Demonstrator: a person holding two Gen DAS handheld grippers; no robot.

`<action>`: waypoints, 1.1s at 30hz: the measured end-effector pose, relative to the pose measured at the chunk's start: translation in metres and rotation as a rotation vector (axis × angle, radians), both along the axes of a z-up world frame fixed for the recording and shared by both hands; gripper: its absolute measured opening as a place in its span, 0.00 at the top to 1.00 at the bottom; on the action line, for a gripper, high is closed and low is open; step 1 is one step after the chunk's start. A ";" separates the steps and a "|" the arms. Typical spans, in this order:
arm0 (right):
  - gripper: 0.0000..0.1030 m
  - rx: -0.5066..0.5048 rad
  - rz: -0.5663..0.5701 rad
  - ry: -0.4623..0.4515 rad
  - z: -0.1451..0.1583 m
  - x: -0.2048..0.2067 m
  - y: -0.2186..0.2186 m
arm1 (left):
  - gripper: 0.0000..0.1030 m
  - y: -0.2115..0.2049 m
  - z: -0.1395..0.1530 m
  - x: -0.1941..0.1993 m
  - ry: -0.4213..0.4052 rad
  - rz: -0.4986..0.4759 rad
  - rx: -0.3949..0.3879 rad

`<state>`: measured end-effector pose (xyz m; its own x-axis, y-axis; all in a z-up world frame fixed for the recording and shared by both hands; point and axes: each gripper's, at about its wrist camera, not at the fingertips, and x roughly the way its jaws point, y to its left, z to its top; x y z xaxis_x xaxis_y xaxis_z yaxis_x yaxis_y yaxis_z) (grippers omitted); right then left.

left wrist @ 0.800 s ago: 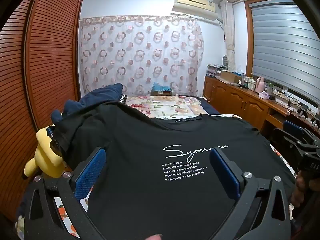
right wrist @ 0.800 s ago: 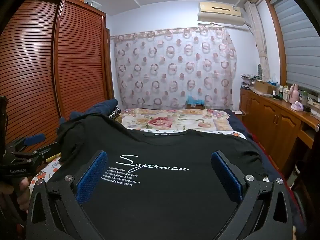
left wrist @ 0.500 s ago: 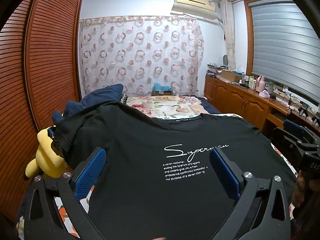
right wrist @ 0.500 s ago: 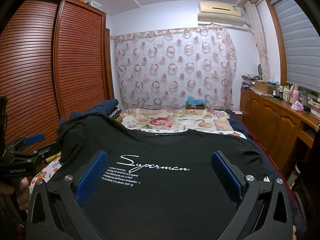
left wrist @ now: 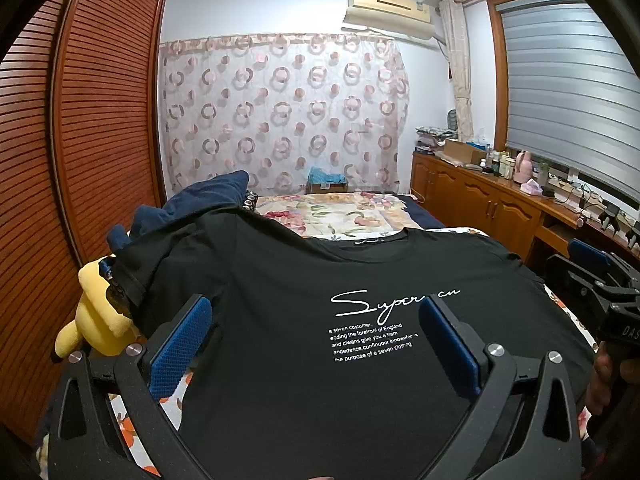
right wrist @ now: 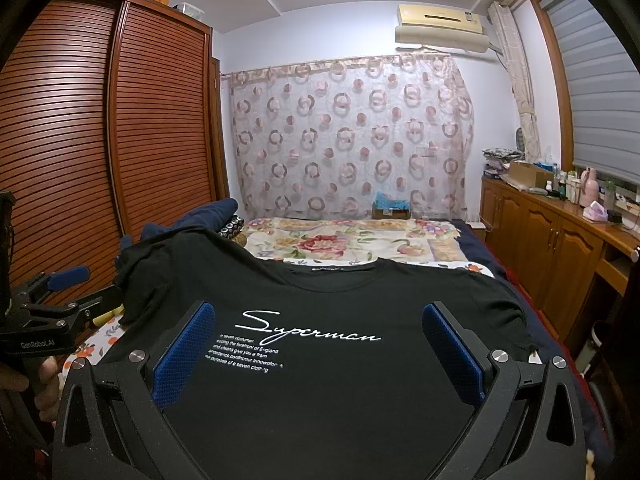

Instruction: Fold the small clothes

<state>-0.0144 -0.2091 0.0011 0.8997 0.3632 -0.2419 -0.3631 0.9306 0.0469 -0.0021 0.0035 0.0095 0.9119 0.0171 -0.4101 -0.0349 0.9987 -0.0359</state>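
A black T-shirt (left wrist: 288,292) (right wrist: 344,304) with white script lettering lies spread face up on the bed, collar toward the far end. Its left sleeve drapes over a heap at the bed's left side. My left gripper (left wrist: 316,340) hovers over the shirt's lower left part, jaws wide open, blue pads bare. My right gripper (right wrist: 320,344) hovers over the lower right part, also wide open with nothing between its fingers. Each gripper shows at the edge of the other's view, held by a hand.
A yellow plush toy (left wrist: 96,320) and dark blue clothes (left wrist: 200,200) sit at the bed's left edge beside a slatted wardrobe (left wrist: 92,120). A floral bedspread (right wrist: 340,240) covers the far half. A wooden cabinet (right wrist: 552,248) with clutter lines the right wall.
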 end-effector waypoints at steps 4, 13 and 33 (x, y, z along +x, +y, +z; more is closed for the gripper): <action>0.00 0.001 0.000 0.000 0.000 0.000 0.000 | 0.00 -0.001 0.000 -0.001 -0.001 0.000 0.002; 0.00 0.002 0.000 -0.001 0.000 0.000 0.000 | 0.00 -0.002 0.004 -0.004 -0.002 0.000 0.005; 0.00 0.002 -0.001 -0.004 0.001 -0.001 0.000 | 0.00 0.000 0.015 -0.004 -0.007 -0.001 0.012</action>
